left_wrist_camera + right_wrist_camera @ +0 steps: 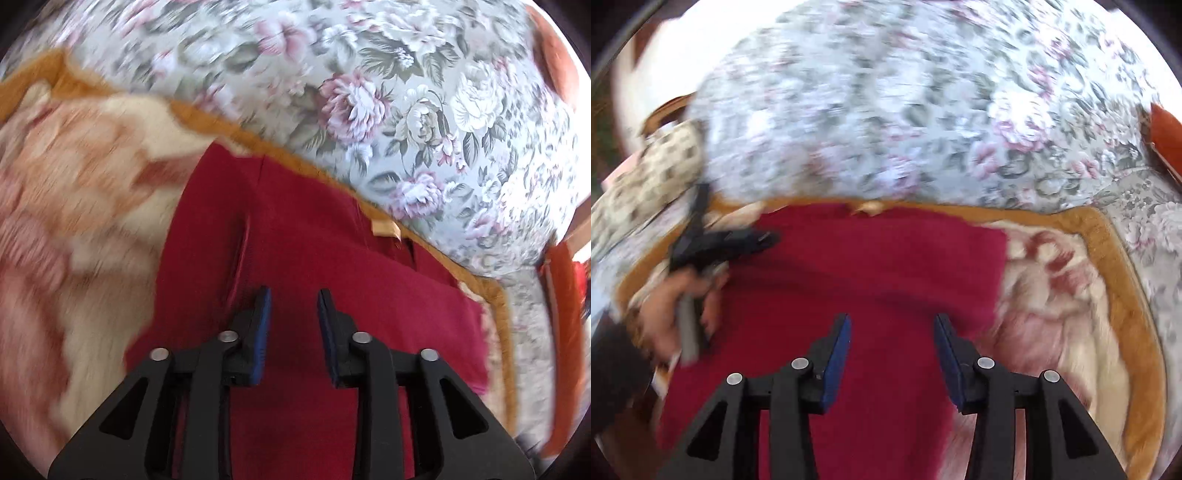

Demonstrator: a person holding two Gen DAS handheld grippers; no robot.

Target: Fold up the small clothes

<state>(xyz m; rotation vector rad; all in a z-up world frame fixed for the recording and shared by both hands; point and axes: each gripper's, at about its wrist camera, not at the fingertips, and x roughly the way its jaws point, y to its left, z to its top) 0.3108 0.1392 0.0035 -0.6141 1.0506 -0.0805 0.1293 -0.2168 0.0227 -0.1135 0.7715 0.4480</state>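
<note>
Both grippers, left (293,299) and right (892,325), hover, fingers apart and empty (blurry views), over the red garment (314,258); pinch one edge cleanly.

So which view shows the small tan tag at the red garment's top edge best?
The left wrist view: the tan tag on the red garment is fairly sharp there, by the blanket's orange border. The right wrist view shows it only as a motion-blurred smear.
</note>
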